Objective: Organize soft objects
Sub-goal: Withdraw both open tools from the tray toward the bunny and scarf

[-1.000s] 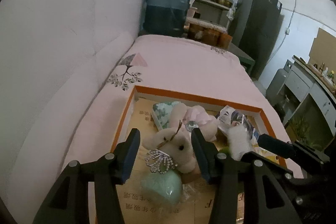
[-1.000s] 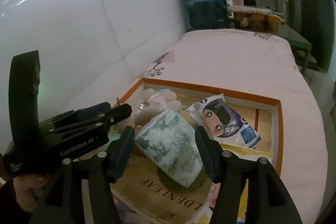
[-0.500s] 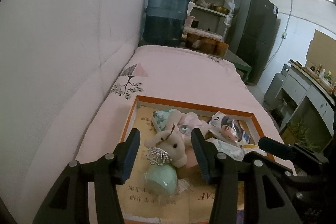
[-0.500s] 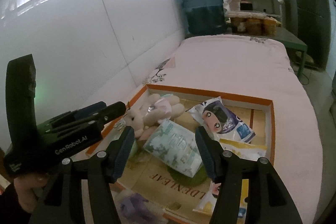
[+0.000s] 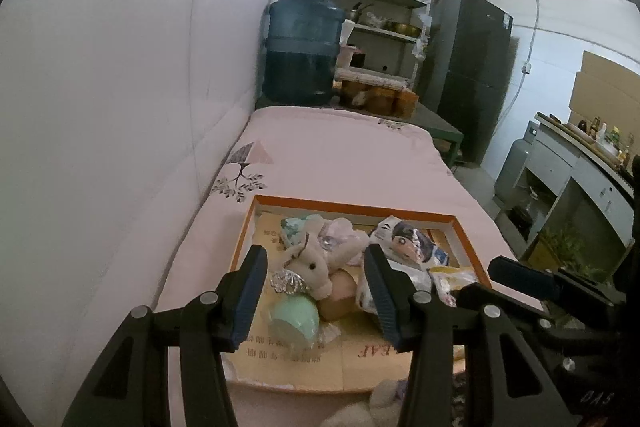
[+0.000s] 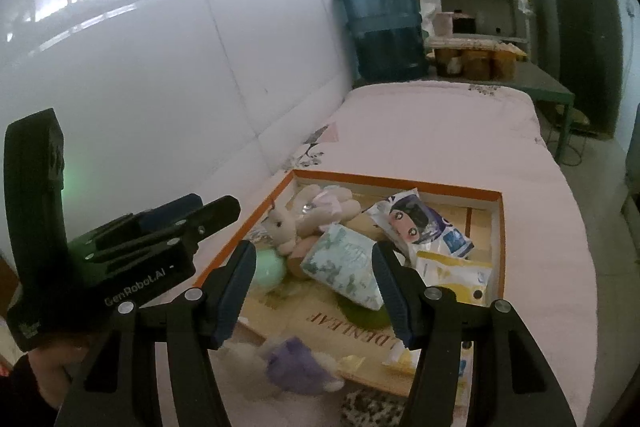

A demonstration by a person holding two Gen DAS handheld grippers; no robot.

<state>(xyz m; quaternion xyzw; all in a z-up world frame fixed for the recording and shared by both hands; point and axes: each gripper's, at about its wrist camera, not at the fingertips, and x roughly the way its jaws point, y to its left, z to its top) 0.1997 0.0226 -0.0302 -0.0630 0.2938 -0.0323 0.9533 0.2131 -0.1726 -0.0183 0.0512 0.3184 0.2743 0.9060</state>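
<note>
So both tongs are empty right now. The left tongs (image 5: 316,291) hang with their jaws standing apart over the shallow orange-rimmed cardboard box (image 5: 352,206), nothing pinched between them, and the right tongs (image 6: 314,289) gape a bit wider, also holding nothing.

Most of the soft stuff looks like it's already in the box, which sits on the pink quilted bed (image 5: 340,155) against the white wall:
- a beige plush bunny with a silver sequin collar (image 5: 310,265), lying on top of a pale mint-green round plush (image 5: 294,315)
- a soft pack of tissues in green-and-white floral wrap (image 6: 346,263), lying tilted near the middle
- a plastic-wrapped cushion with a cartoon face print (image 6: 416,223) toward the far right side
- a yellow-and-white pouch (image 6: 452,273) just beside it

What's left, I'd say: a fluffy purple-and-white plush toy (image 6: 288,367) lies at the box's near edge, and I can't tell whether it's inside or on the bed. There's also something patterned at the bottom of the right view, too cropped to identify. So my guess is it's mostly done, with one or two stragglers left to drop in.
</note>
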